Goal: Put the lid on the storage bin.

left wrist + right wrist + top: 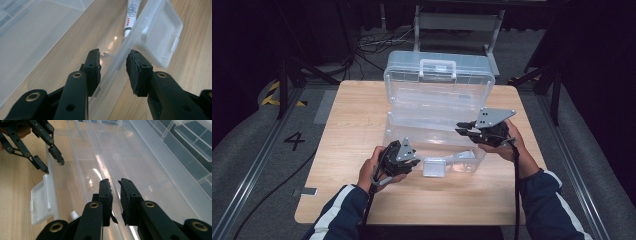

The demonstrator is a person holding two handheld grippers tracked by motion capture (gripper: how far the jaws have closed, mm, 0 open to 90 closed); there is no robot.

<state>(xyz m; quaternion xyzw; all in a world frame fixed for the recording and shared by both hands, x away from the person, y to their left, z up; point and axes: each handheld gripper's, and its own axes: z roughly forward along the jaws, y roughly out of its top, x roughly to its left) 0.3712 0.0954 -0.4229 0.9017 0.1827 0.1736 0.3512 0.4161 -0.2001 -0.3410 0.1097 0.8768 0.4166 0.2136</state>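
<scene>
- The table (357, 115) is pale wood and carries everything; both grippers hover over its near half, with the person's hands and dark, white-striped sleeves coming in from the near edge.
- The box (412, 137) is clear plastic and lies open, its near wall right under both grippers.
- The lid (439, 82) stands tilted up beyond the grippers, its white handle (438, 68) at the top edge.
- The right gripper (467, 129) is at the box's right end, jaws pointing left over the inside. In the right gripper view (114, 195) the jaws are drawn close with a narrow gap, and a thin clear edge of the box seems to run between them; whether the pads press on it I cannot tell.
- The left gripper (414, 161) is at the box's front wall, left of the latch. In the left gripper view (113, 67) the jaws straddle that wall (120, 60), one pad inside the box and one outside, spread with gaps on both sides, not pinching.
- The latch (433, 167) is a white flap hanging off the front wall, just right of the left gripper and below-left of the right one.
- The tube (131, 17) is white with red print and lies on the box floor, ahead of the left jaws beyond the wall.
</scene>
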